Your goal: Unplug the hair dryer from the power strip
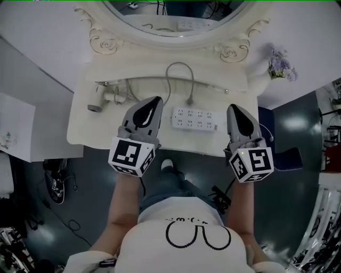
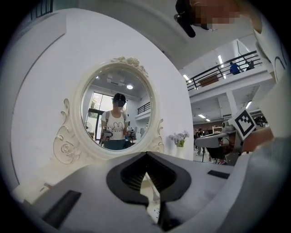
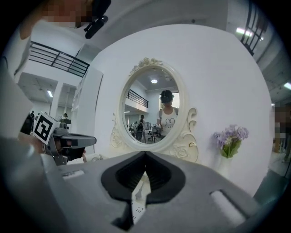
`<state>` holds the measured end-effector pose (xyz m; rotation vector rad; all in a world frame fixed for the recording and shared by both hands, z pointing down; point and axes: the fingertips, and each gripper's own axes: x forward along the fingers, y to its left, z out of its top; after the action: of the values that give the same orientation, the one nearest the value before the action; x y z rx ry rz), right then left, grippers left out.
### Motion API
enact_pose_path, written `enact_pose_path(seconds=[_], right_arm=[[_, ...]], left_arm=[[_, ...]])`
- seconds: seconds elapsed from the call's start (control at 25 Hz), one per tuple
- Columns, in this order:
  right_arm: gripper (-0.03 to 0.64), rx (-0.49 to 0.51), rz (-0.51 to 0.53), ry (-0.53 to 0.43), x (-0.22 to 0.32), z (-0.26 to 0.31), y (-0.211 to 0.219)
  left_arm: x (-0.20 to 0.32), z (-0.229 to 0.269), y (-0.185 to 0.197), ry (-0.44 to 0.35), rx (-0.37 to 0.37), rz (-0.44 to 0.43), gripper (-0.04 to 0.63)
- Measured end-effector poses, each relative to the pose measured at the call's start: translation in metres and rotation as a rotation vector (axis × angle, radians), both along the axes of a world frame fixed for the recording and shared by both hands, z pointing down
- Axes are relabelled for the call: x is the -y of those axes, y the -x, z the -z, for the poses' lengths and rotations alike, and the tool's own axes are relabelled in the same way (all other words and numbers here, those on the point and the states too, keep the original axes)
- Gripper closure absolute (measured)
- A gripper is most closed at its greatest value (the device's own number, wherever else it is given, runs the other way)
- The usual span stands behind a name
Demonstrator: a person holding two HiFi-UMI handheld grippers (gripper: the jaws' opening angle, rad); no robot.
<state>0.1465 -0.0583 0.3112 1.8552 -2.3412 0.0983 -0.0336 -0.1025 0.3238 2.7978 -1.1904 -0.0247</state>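
In the head view a white power strip lies on the cream vanity table between my two grippers. A white hair dryer lies at the table's left. Its grey cord loops along the back, and the plug rests on the tabletop just behind the strip, in no socket. My left gripper hovers left of the strip, shut with nothing in it. My right gripper hovers at the strip's right end, also shut and empty. Both point level towards the mirror.
An oval mirror in an ornate white frame stands at the table's back against the wall. A vase of purple flowers sits at the back right. The table's front edge is under the grippers, with the person's legs and dark floor below.
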Motion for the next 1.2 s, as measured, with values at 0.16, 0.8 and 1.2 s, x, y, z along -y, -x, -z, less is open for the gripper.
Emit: enact_pose_path(seconds=[0.16,0.8,1.2], right_arm=[[0.615,-0.03,0.007,-0.029,-0.018,0.013,0.003],[0.615,-0.098,-0.075,-0.213,-0.051,0.08,-0.003],[0.615,-0.134,-0.08,-0.242,-0.05,0.094,-0.007]], left_arm=[[-0.011,0.018,0.015,-0.065,0.022,0.066,0.597],[-0.046,0.102,0.038,-0.318,0.093,0.189,0.597],[-0.039,0.112,0.04,-0.363,0.074,0.226,0.597]])
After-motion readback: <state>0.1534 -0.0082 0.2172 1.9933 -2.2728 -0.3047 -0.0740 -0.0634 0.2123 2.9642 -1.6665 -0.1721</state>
